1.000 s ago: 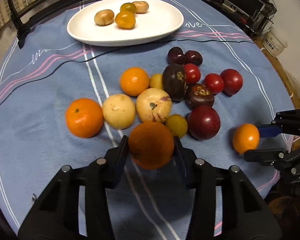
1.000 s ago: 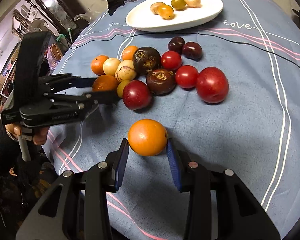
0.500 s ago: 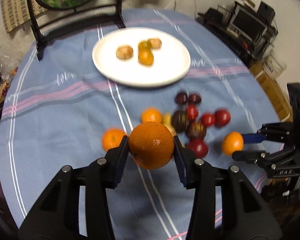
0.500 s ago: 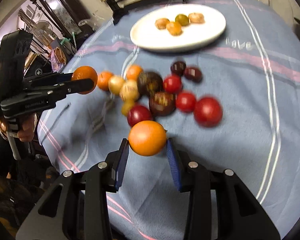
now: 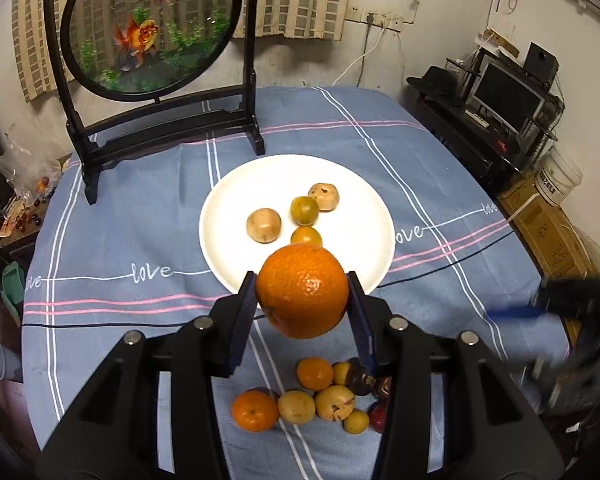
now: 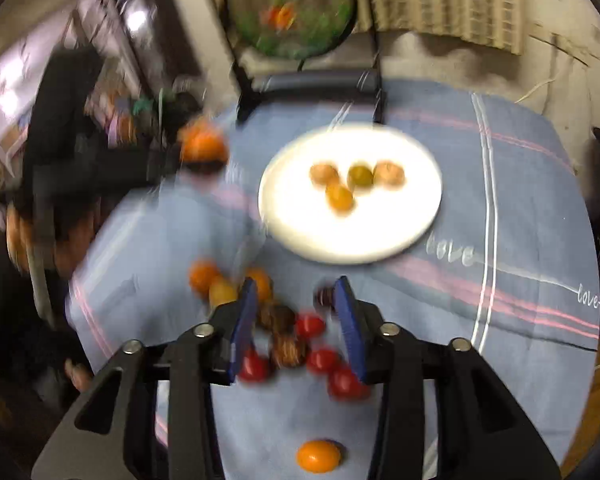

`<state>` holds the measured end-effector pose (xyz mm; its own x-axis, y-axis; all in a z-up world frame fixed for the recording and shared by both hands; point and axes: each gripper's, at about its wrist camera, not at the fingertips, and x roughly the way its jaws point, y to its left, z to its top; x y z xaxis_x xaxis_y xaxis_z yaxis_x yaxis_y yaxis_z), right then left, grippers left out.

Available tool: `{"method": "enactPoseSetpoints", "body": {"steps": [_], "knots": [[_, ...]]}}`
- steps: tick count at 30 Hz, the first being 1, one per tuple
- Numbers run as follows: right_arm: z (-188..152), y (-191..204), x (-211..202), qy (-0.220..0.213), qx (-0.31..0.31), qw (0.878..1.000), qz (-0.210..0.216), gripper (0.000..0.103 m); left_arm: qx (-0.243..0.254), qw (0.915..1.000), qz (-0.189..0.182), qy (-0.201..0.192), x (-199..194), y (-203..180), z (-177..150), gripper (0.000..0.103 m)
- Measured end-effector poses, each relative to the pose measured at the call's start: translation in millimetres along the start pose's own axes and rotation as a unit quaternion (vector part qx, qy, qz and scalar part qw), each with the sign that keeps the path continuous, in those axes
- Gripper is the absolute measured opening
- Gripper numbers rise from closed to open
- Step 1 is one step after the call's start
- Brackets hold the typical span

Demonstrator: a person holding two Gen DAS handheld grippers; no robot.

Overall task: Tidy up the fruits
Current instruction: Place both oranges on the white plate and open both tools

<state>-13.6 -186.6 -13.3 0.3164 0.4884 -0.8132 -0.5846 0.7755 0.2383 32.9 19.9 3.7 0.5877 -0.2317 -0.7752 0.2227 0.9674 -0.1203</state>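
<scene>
My left gripper (image 5: 302, 312) is shut on a large orange (image 5: 302, 290) and holds it high above the table, in front of the white plate (image 5: 228, 248). The plate holds several small yellow and tan fruits (image 5: 304, 210). A pile of oranges, tan, yellow and dark fruits (image 5: 312, 398) lies on the cloth below. My right gripper (image 6: 296, 320) is open and empty, raised above the red and dark fruits (image 6: 320, 360). A small orange (image 6: 318, 456) lies on the cloth under it. The right view is blurred; it shows the plate (image 6: 284, 224) and the left gripper's orange (image 6: 202, 146).
A round fish-painting screen on a black stand (image 5: 152, 28) stands at the table's far edge behind the plate. The table has a blue striped cloth (image 5: 120, 240). A desk with a monitor (image 5: 504, 96) and a white bucket (image 5: 560, 176) lie off the right side.
My left gripper has risen well above the table with the large orange. My right gripper lifted too, but the small orange slipped out and now lies on the cloth below it.
</scene>
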Motion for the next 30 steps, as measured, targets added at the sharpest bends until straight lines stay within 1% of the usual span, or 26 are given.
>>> {"method": "enactPoseSetpoints", "body": {"steps": [1,2,3,4,6,8,10,12,14,18,19,20,22,23,26,27,29,30], "knots": [[-20,2,5,0.027,-0.006,1.0,-0.002,0.066,-0.001,1.0,-0.002,0.001,1,0,-3,0.044],[-34,3,8,0.039,-0.009,0.999,-0.017,0.069,-0.003,1.0,-0.003,0.006,4,1,-7,0.044],[-52,5,10,0.051,-0.018,0.998,-0.032,0.069,-0.006,0.9999,-0.003,0.009,5,1,-9,0.044],[-77,6,13,0.073,-0.031,0.996,-0.043,0.069,-0.012,0.9998,-0.008,0.014,6,2,-13,0.044],[-103,7,14,0.093,-0.035,0.993,-0.068,0.069,-0.018,0.9995,-0.017,0.021,7,1,-20,0.044],[-130,2,13,0.106,-0.018,0.991,-0.082,0.069,-0.018,0.9993,-0.02,0.025,6,0,-28,0.044],[-149,-6,12,0.109,0.013,0.991,-0.079,0.067,-0.017,0.999,-0.025,0.033,7,-2,-34,0.044],[-162,-11,17,0.132,0.016,0.986,-0.103,0.056,-0.014,0.9989,-0.024,0.038,7,-6,-38,0.044],[-171,-13,14,0.132,0.025,0.986,-0.096,0.055,-0.012,0.9988,-0.025,0.041,6,-8,-40,0.044],[-175,-12,15,0.115,0.033,0.989,-0.09,0.044,-0.012,0.9988,-0.026,0.039,3,-10,-43,0.045],[-175,-12,16,0.115,0.039,0.989,-0.086,0.039,-0.012,0.9989,-0.025,0.039,2,-11,-43,0.045],[-174,-11,18,0.116,0.043,0.989,-0.075,0.038,-0.011,0.9989,-0.025,0.039,2,-11,-43,0.045],[-170,-9,21,0.12,0.047,0.989,-0.079,0.038,-0.01,0.9989,-0.023,0.04,1,-10,-44,0.045],[-168,-9,19,0.122,0.052,0.989,-0.07,0.038,-0.01,0.9989,-0.023,0.04,0,-10,-45,0.045],[-153,-7,8,0.109,0.061,0.99,-0.06,0.038,-0.015,0.9988,-0.023,0.04,0,-6,-45,0.045],[-146,-8,4,0.099,0.066,0.991,-0.057,0.038,-0.017,0.9988,-0.022,0.04,0,-5,-44,0.045],[-123,-13,-6,0.07,0.074,0.994,-0.047,0.038,-0.018,0.9989,-0.02,0.039,2,-4,-40,0.045],[-105,-14,-12,0.052,0.068,0.995,-0.047,0.038,-0.016,0.999,-0.02,0.037,3,-4,-36,0.045]]}}
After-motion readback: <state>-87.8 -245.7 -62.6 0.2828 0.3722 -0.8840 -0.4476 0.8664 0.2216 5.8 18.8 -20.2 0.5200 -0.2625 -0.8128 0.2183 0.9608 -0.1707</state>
